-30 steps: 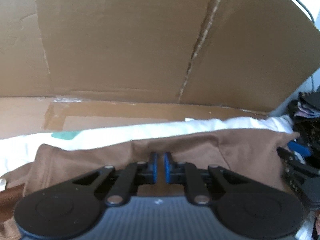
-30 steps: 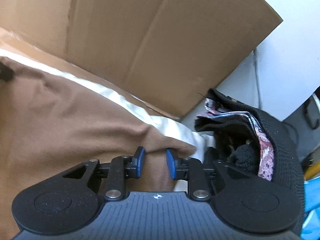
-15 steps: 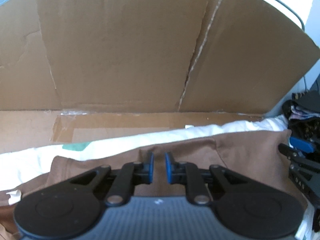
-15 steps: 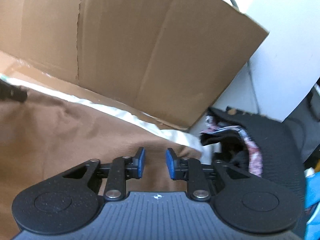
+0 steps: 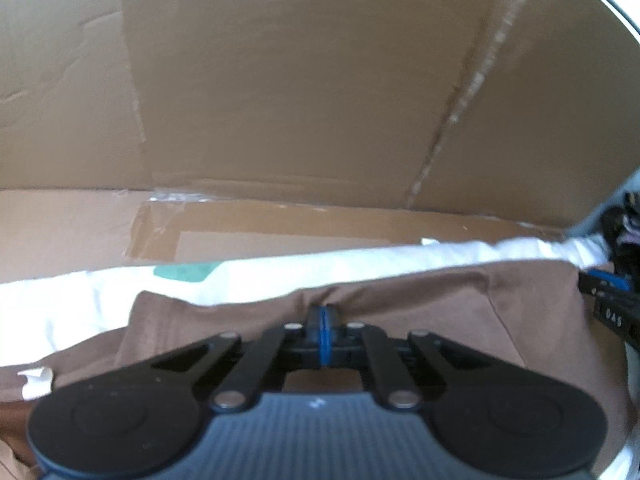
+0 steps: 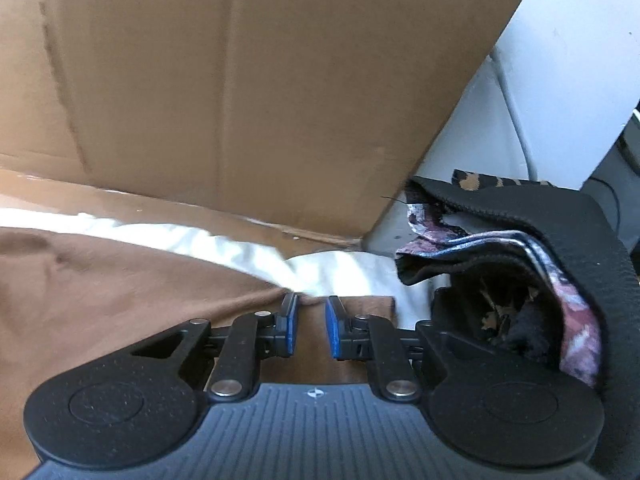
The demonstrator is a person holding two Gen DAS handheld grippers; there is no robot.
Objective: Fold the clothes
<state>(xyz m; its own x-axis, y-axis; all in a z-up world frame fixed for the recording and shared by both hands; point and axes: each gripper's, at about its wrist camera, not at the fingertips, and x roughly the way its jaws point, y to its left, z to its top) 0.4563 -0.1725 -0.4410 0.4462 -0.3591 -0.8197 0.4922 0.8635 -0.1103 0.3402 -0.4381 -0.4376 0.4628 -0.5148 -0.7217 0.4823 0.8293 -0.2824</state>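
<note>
A brown garment lies spread over a white cloth on a cardboard floor. In the left wrist view my left gripper has its blue pads pressed together at the garment's far edge, where the fabric puckers around the tips. In the right wrist view the same brown garment fills the left side. My right gripper stands open over its far right corner, with brown fabric showing in the gap. The right gripper also peeks in at the right edge of the left wrist view.
A tall cardboard wall stands right behind the cloth, with a cardboard floor at its foot. A pile of dark and patterned clothes sits close to the right gripper. A white wall rises behind the pile.
My left gripper's pads have come together on the garment's edge; a second ago they stood apart. The right gripper has stayed open and shifted toward the garment's far right corner.
</note>
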